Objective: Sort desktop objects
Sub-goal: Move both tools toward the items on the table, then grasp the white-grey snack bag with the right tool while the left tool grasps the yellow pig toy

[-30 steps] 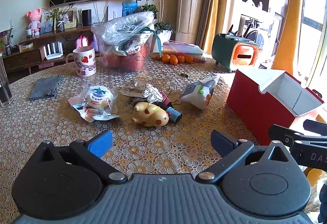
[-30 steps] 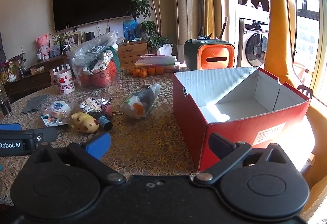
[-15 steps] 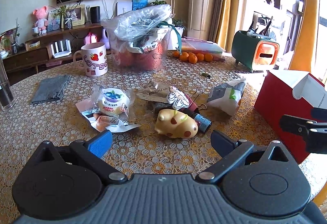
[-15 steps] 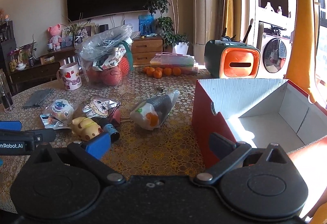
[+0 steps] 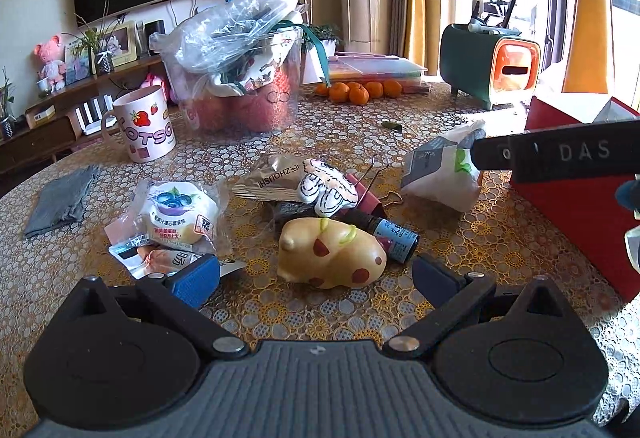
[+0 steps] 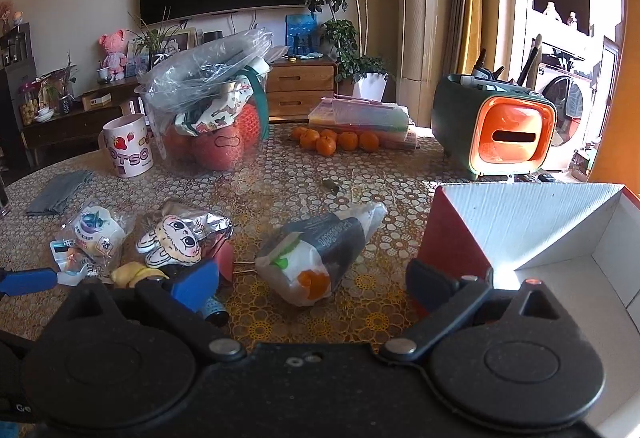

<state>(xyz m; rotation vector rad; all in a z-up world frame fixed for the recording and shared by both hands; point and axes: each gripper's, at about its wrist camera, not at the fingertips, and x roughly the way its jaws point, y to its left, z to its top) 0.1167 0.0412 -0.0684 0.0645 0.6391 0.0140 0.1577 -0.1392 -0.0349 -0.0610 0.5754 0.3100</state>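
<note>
While both grippers are hovering low over the table, the left gripper is holding its fingers spread wide and grasping nothing, with the toy lying just ahead of the gap, at lower centre of the left view. Behind the toy a bottle is lying on its side, touching a clip and a plush. To the left of centre a bun in its wrapper is resting on other packets. At right of the same view a packet is sitting near the box, and a black bar of the other gripper is crossing in front of the box.

In the right view the right gripper is also spread and empty, with the packet lying between its fingers' lines at centre and the box open at lower right. A mug is standing at upper left
</note>
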